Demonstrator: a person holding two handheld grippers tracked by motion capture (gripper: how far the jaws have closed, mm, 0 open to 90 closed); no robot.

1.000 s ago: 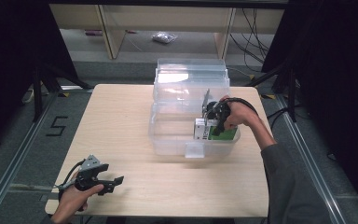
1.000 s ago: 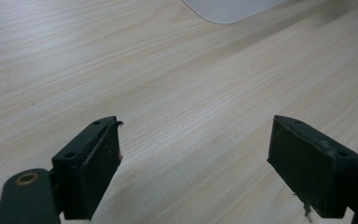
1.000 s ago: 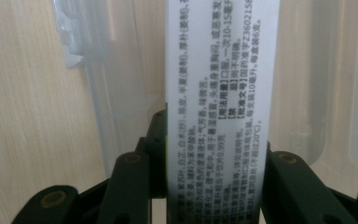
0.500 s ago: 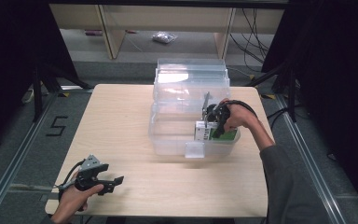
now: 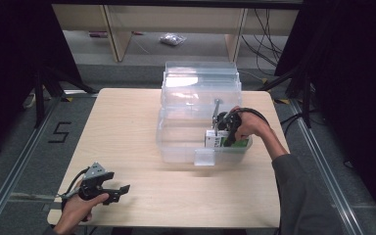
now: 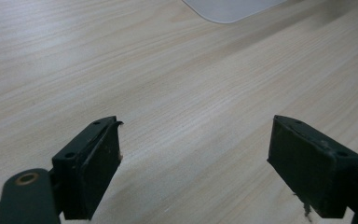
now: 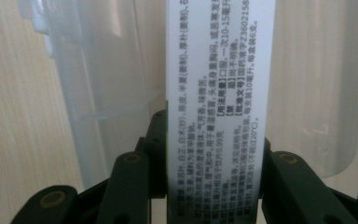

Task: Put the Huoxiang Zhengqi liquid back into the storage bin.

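Observation:
A white and green medicine box sits low inside the clear plastic bin near its front right corner. My right gripper reaches down into the bin and is shut on the box. In the right gripper view the box's white printed side is clamped between the two black jaws, with the bin's clear wall behind it. At the table's front left corner my left gripper rests low and open; its pads stand wide apart over bare wood.
The wooden table carries the bin at its middle right, and a clear lid stands up at the bin's back. A small clear latch tab hangs at the bin's front. Shelving and cables lie beyond the table.
My right gripper has sunk a little deeper into the bin with the box. The left gripper has stayed still.

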